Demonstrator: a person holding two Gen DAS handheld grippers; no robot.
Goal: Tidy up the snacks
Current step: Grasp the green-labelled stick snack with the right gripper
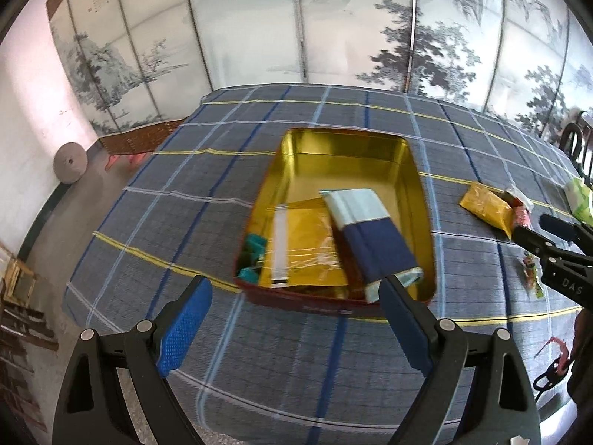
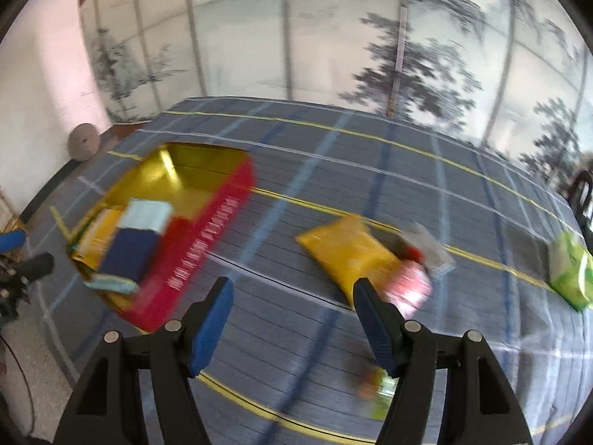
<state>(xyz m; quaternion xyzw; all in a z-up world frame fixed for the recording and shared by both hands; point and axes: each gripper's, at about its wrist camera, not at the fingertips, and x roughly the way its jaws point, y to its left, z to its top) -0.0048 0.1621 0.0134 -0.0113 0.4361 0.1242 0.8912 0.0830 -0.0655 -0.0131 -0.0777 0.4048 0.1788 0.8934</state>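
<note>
Painted screen panels (image 1: pixel 333 29) with ink trees stand behind my desk (image 1: pixel 185 193), which is covered in a blue-grey checked cloth with yellow and white lines. On the cloth sits a red tin (image 1: pixel 333 306) with a gold inside, and in it lie a yellow packet (image 1: pixel 307 244), some teal-wrapped bits (image 1: pixel 254 250) at its near left corner, and a dark-blue-and-pale box (image 1: pixel 370 230) that leans over the tin's near edge. My left gripper (image 1: pixel 296 293) hangs just in front of the tin with its blue pads spread wide and nothing between them. My right gripper (image 2: pixel 292 296) is over bare cloth to the right of the tin, its jaws also apart and empty. Beyond its right finger, a loose yellow pouch (image 2: pixel 348 252) lies on the desk, touching a pink-red packet (image 2: pixel 407 289) and a clear wrapper (image 2: pixel 433 248). A green pack (image 2: pixel 570 270) rests well apart at the far right. A small colourful wrapper (image 1: pixel 532 270) lies near the right gripper in the left view.
</note>
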